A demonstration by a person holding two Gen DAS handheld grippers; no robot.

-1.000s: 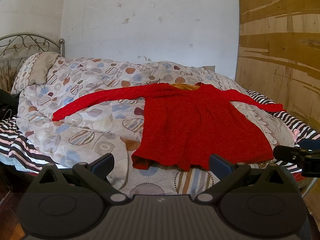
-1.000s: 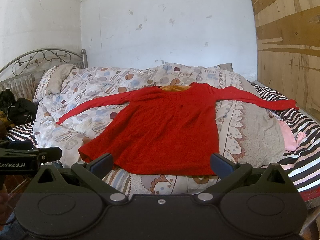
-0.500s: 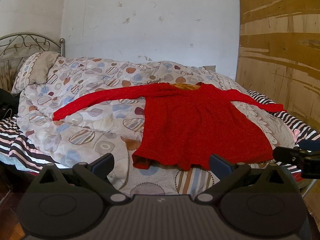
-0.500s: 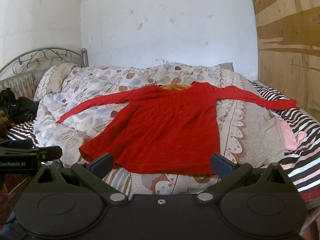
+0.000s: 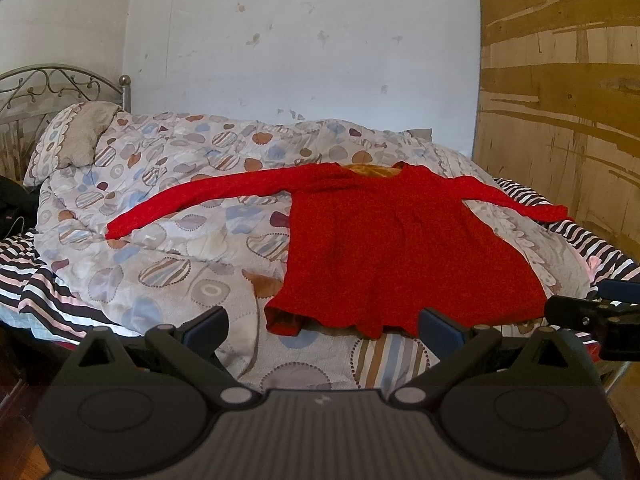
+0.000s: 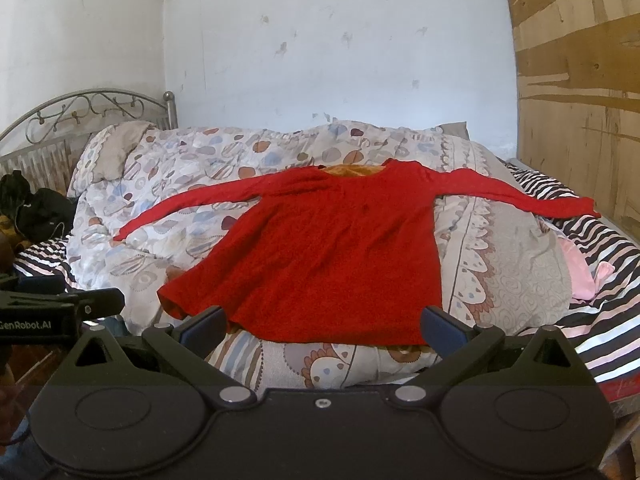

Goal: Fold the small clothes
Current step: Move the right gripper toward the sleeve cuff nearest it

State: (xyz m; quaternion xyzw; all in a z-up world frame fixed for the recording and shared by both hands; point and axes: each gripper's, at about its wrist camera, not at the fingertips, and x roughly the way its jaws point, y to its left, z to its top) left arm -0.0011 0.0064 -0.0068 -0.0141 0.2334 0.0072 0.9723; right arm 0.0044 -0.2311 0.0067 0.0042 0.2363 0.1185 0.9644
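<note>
A bed (image 6: 576, 216) filled the room beyond both sets of jaws, its patterned duvet (image 5: 168, 240) rumpled across a striped sheet (image 6: 600, 320). A metal headboard (image 6: 80, 108) rose far off to the left of the jaws, with a pillow (image 5: 80, 136) leaning near it. On the duvet, straight ahead of the jaws, a red long-sleeved dress (image 6: 332, 252) lay flat and unfolded, sleeves stretched out to either side, its hem nearest the fingertips. A pink garment (image 6: 580, 268) lay beyond the right jaw, on the striped sheet. The left gripper (image 5: 322, 326) hung just short of the hem with its jaws spread wide, holding nothing. The right gripper (image 6: 322, 326) hung beside it, jaws likewise wide apart and empty, the hem showing between them.
</note>
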